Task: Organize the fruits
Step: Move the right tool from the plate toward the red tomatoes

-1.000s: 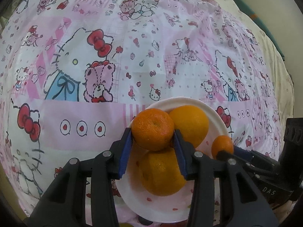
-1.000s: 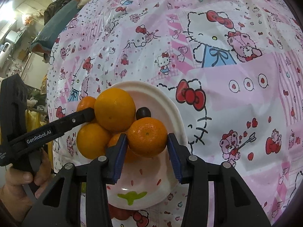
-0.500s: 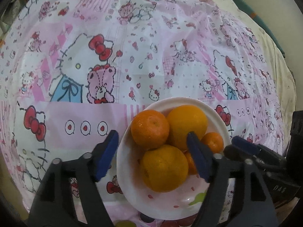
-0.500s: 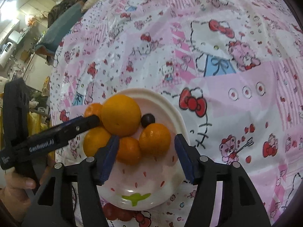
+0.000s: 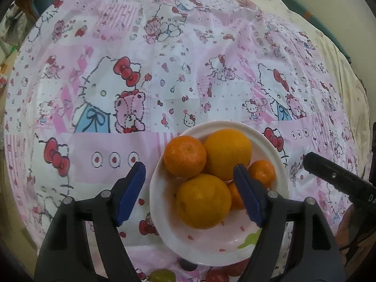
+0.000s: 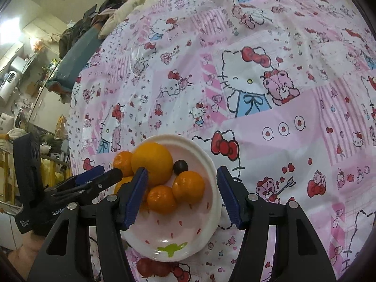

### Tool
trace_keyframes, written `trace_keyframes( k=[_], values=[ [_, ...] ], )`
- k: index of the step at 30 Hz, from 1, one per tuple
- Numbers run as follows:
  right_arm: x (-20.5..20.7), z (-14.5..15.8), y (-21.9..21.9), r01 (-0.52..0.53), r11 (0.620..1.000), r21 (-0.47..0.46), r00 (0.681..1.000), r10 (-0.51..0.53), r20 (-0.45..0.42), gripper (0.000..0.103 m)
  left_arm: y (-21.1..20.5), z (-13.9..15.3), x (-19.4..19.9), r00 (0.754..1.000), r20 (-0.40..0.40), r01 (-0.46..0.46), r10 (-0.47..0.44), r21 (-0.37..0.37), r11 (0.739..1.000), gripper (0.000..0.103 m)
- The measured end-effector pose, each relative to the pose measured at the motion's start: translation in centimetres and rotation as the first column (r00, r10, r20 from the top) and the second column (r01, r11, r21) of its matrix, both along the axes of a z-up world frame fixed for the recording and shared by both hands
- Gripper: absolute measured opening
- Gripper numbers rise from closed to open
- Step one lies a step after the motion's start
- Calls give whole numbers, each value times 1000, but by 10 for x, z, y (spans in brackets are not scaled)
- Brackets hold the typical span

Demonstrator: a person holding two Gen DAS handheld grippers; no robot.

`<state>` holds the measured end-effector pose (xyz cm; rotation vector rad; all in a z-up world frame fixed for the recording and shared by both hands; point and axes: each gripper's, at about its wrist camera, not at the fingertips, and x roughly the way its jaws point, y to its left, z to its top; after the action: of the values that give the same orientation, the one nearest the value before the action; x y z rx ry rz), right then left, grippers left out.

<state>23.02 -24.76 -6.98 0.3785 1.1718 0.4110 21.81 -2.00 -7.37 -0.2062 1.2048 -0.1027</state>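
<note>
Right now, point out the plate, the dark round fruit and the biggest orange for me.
plate (image 6: 188, 246), right wrist view, bare near rim.
dark round fruit (image 6: 180, 166), right wrist view, its middle.
biggest orange (image 6: 152, 163), right wrist view, top face.

The left gripper points steeply downward with its blue-padded jaws spread wide, nothing pressed between the pads. The right gripper tilts down too, jaws apart and gripping nothing (its black arm also shows at the right edge of the left wrist view).
</note>
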Motion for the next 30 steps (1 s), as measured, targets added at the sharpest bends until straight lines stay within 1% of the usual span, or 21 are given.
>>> trace_keyframes(
  k=[6,10,14,16,18,25,30],
  values=[
    [-18,15,-4,8,1000,-9,999,-8,34,64,6,19,-18,998,62,-10,6,56,998,74],
    [-35,32,-7,15,1000,4,996,-15,84,64,7,37,-33,993,120,-15,3,103,995,74],
    [-52,47,-11,20,1000,-8,992,-19,121,64,9,51,-49,987,161,-17,-4,127,992,74],
    [-60,49,-15,37,999,-1,992,-36,119,64,10,56,-57,984,177,-22,-3,135,991,74],
    [-68,50,-19,44,999,8,992,-45,117,64,13,61,-66,981,193,-24,-2,129,991,74],
    [-91,50,-31,80,996,27,990,-83,110,64,20,68,-94,980,197,-44,18,128,991,74],
    [-105,45,-31,86,995,44,992,-90,90,64,23,69,-112,981,192,-46,22,121,992,74]
  ],
)
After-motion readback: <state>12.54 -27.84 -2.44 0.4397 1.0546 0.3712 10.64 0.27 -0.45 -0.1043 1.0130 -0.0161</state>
